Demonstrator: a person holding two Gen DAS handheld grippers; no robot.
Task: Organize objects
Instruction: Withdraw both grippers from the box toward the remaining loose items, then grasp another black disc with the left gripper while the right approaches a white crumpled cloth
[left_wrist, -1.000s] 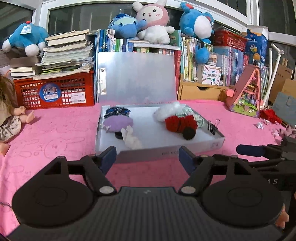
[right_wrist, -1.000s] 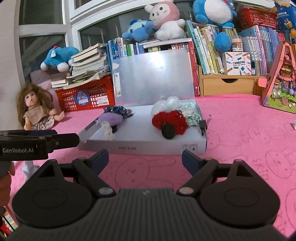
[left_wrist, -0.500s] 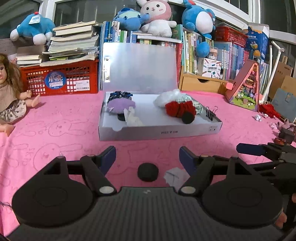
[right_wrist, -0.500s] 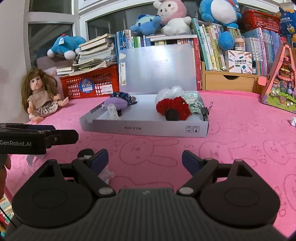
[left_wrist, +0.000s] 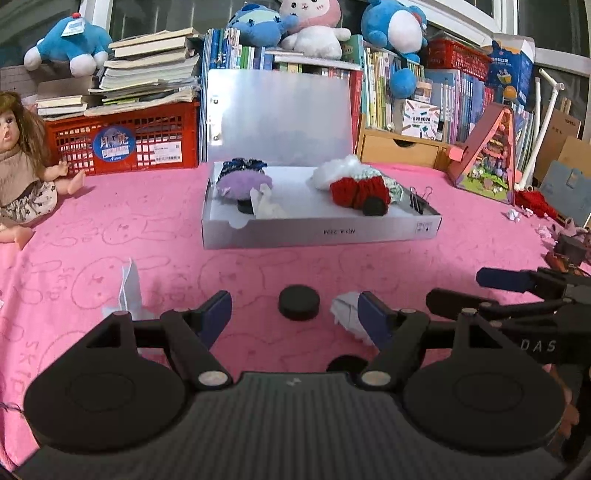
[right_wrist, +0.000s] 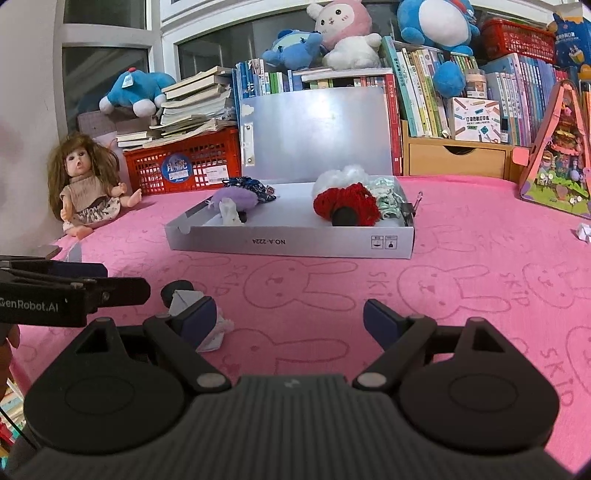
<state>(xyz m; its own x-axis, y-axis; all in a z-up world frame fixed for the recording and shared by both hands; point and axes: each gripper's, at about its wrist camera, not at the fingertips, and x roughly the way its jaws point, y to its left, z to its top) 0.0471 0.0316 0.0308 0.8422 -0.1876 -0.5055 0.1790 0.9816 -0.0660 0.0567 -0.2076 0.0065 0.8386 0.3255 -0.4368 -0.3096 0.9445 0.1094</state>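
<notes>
The pink surface (left_wrist: 110, 221) is seen with an open grey box (left_wrist: 321, 230) at its far middle, yarn pieces and a binder clip lying inside. Both the left tongs (left_wrist: 293, 312) and right tongs (right_wrist: 290, 321) are held apart, empty. A black disc (left_wrist: 299, 302) lies near, between the left fingers, crumpled paper (left_wrist: 347, 310) just right.

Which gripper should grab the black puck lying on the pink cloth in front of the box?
Left. The black puck sits almost centred ahead of the open left gripper. From the right gripper, the puck lies off to the left, half hidden behind crumpled paper.
</notes>
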